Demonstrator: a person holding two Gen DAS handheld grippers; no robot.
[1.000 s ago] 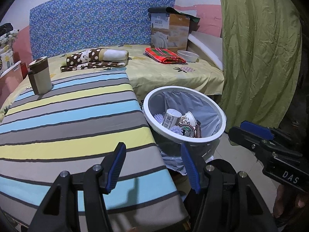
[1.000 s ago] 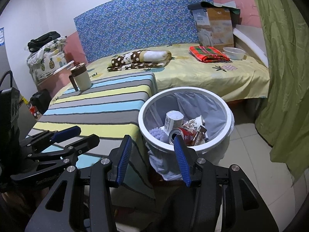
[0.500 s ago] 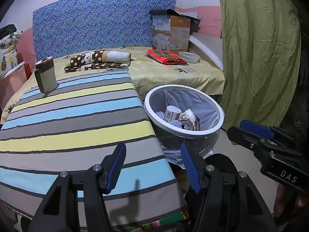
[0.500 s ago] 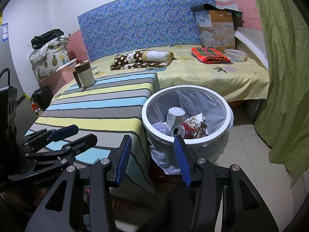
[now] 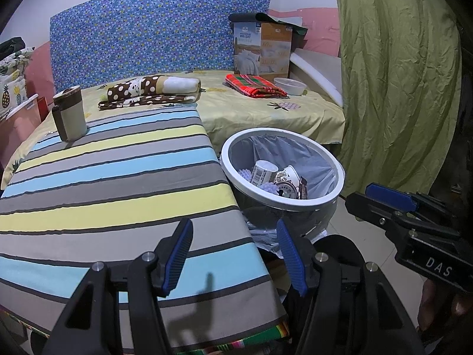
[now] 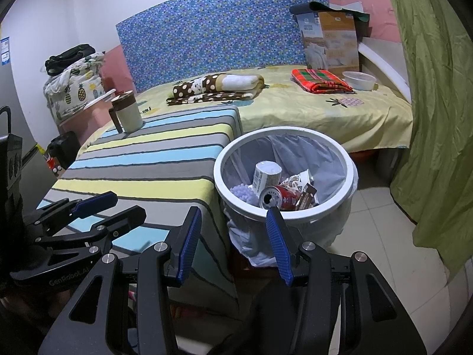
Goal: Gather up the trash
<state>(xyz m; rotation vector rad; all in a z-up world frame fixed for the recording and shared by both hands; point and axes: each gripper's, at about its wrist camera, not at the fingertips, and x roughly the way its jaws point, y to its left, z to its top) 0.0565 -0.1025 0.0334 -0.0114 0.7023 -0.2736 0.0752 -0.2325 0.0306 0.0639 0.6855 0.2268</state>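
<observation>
Bedroom setting: a bed (image 6: 295, 118) with a yellow sheet runs along a blue patterned headboard (image 6: 221, 29), and a green curtain (image 6: 428, 118) hangs at far right.

Far left, a brown and cream mug (image 5: 69, 114) stands upright on the back corner of the striped table (image 5: 103, 183); the rest of the tabletop is bare.

Left gripper (image 5: 233, 256) hangs over the table's near right corner, fingers (image 5: 177, 254) spread wide, nothing between them.

Just right of the table edge, a white-rimmed trash bin (image 6: 334, 207) with a pale liner stands on the tiled floor. Inside lie a red can (image 6: 279, 196), a paper cup (image 6: 266, 174), a crumpled printed cup, a brown wrapper and what looks like a purple bumpy ball (image 6: 242, 192), partly hidden.

Right gripper (image 6: 233, 247) is aimed at the bin's near side, fingers (image 6: 278, 245) parted, empty.

On the bed behind: folded polka-dot blanket, red plaid cloth, white bowl, quilt box.
</observation>
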